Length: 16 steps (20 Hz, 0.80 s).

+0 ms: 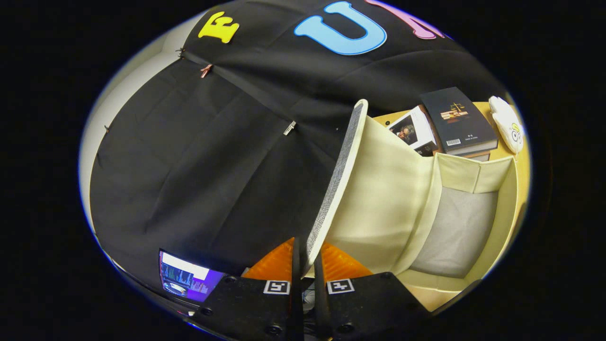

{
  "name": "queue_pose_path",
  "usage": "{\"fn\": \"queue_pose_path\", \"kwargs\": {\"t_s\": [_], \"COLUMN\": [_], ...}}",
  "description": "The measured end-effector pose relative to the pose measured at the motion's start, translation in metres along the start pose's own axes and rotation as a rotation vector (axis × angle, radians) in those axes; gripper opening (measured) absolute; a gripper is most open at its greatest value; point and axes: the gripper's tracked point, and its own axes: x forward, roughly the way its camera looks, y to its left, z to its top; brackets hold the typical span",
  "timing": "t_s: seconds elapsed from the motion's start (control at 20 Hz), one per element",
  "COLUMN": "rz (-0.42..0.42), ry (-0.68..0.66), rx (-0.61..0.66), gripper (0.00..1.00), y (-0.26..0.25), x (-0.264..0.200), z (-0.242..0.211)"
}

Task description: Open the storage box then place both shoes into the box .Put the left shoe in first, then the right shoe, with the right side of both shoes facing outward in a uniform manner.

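Jaws nearly closed, both fingers pinching the storage box lid, raised upright.

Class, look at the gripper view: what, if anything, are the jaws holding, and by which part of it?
The gripper is shut on the storage box lid, pinching its free edge, with the lid swung up and the storage box open beside it.

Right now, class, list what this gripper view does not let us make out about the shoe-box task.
- Storage box interior: the raised lid and the near wall cover part of its floor.
- Claw: its fingers close on the lid's edge; the contact itself sits behind the lid's rim.
- Books beyond the box: lower parts hidden by the box's far wall.
- White item beside the books: too small and distorted to identify.
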Motion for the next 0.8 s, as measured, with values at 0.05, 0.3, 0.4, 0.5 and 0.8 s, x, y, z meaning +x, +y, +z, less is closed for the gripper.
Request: {"fn": "queue_pose_path", "kwargs": {"t_s": [0.05, 0.3, 0.4, 0.5, 0.8], "rz": [-0.016, -0.100, -0.149, -0.225, -0.555], "ry": [-0.011, -0.168, -0.224, -0.287, -0.338], "rx": [-0.022, -0.185, -0.245, -0.301, -0.406], "gripper": [0.20, 0.98, 0.98, 0.98, 0.98], "y": [-0.003, -0.029, -0.045, -0.069, -0.188], "x": [0.001, -0.050, -0.078, -0.114, -0.219], "z": [0.001, 0.026, 0.036, 0.047, 0.042]}}
